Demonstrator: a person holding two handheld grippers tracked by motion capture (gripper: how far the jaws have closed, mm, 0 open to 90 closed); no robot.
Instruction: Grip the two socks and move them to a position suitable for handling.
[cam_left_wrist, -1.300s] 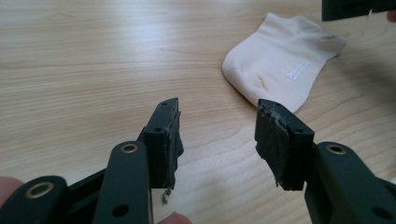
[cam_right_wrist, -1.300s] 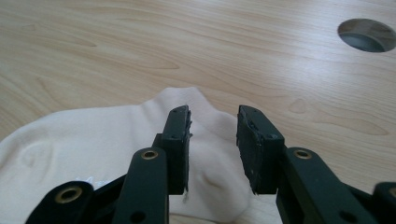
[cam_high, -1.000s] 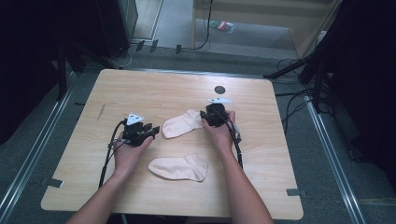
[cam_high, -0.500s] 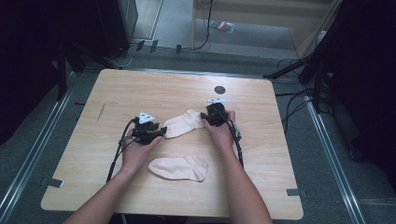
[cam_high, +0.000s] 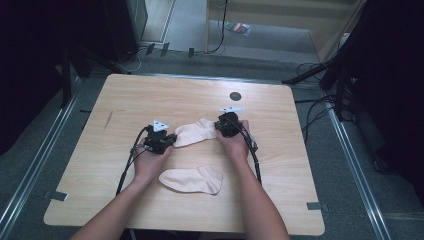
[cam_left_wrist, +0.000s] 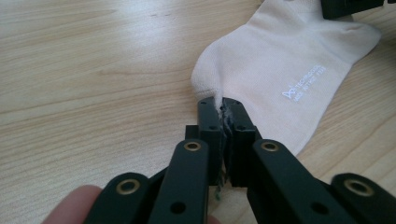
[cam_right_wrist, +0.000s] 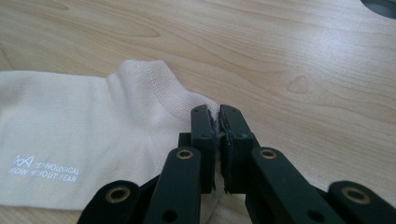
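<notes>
On the wooden table (cam_high: 125, 95), the left gripper (cam_high: 169, 142) sits at the left end of the upper sock (cam_high: 194, 132), and the left gripper view shows its jaws, which have just been closing, pinched together on a fold of the pale fabric at the sock's rounded end (cam_left_wrist: 219, 100). Small white print runs along the sock's side there (cam_left_wrist: 303, 84); it is a logo and two short lines, too fine to read with certainty. In the right gripper view the same print (cam_right_wrist: 44, 170) is blurred, its second line seeming to end in "WITHOUT FEAR". The right gripper (cam_high: 223, 126) holds the sock's other end, its jaws, also just closed, clamped on the ribbed cuff (cam_right_wrist: 217, 116). Both hands cover the gripper bodies from above. A second sock (cam_high: 192, 180) lies flat nearer the person, between the forearms, apart from both grippers. A dark round hole (cam_high: 235, 96) sits in the table farther back.
</notes>
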